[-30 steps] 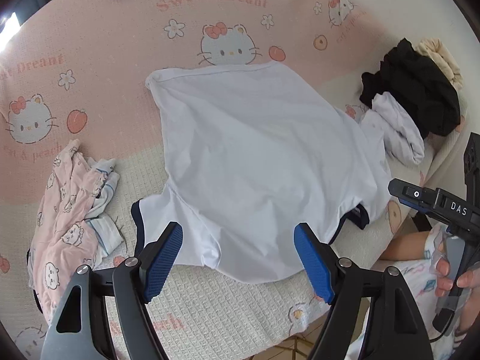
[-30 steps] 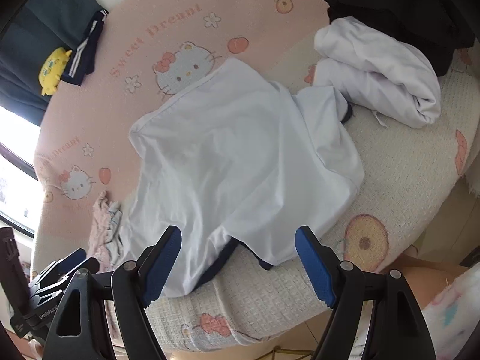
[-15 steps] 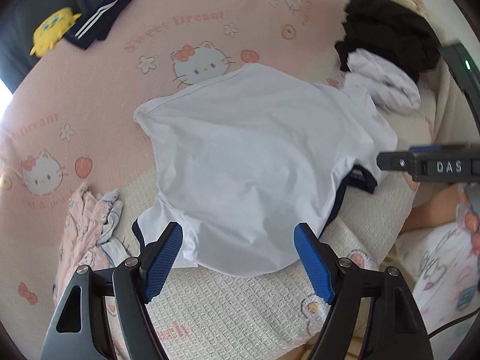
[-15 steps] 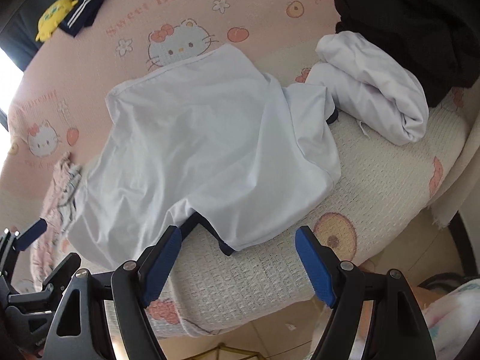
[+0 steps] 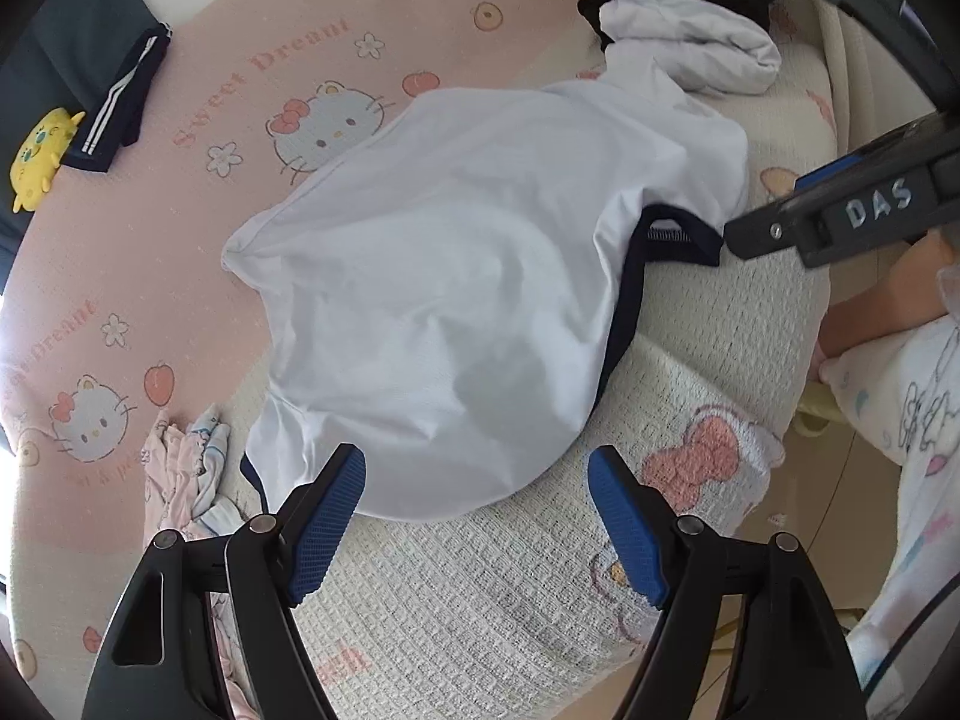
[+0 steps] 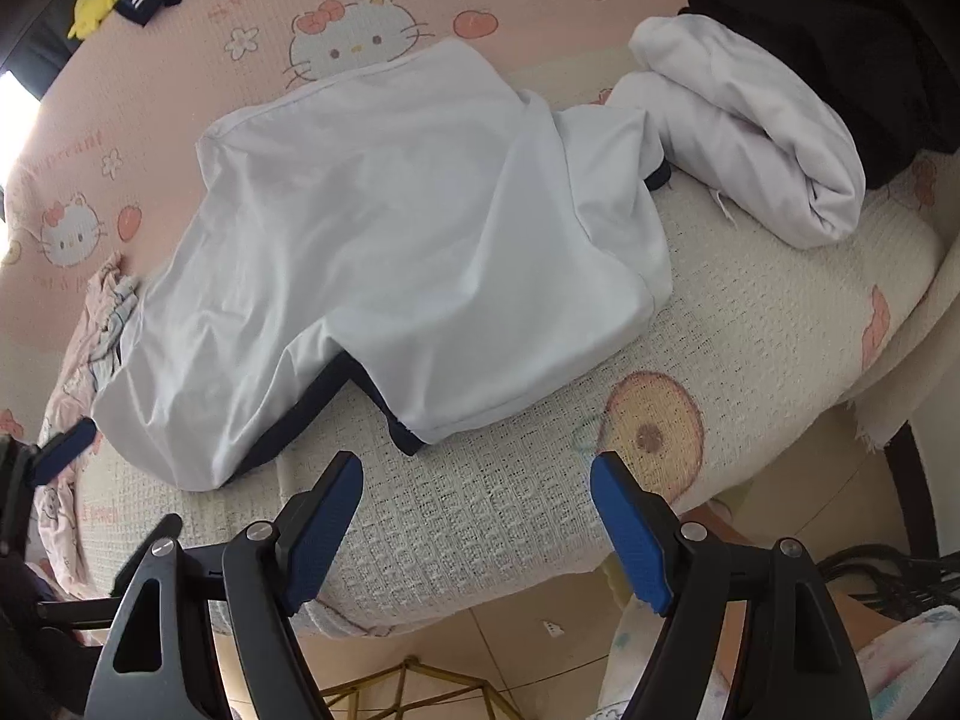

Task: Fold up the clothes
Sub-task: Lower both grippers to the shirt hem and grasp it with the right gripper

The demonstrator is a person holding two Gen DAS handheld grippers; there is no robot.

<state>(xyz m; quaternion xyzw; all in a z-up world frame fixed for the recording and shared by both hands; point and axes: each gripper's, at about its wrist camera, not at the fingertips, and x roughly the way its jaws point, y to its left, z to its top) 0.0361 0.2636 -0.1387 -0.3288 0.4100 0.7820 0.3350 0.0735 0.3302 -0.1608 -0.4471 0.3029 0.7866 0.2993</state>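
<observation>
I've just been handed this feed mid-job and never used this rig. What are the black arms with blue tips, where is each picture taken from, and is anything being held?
There is no robot arm: a person holds a two-finger gripper in each hand, with a camera on each looking along its fingers. One picture looks out past the left gripper, the other past the right gripper. The blue tips are their pads. Both stand open and empty.

Below lies a bed cover with cartoon cats. On it a white shirt with dark trim is spread out, creased. Beside it lie a rolled white garment, a black heap and a pink patterned garment. The bar marked DAS in the left view is the right gripper seen from the side.
</observation>
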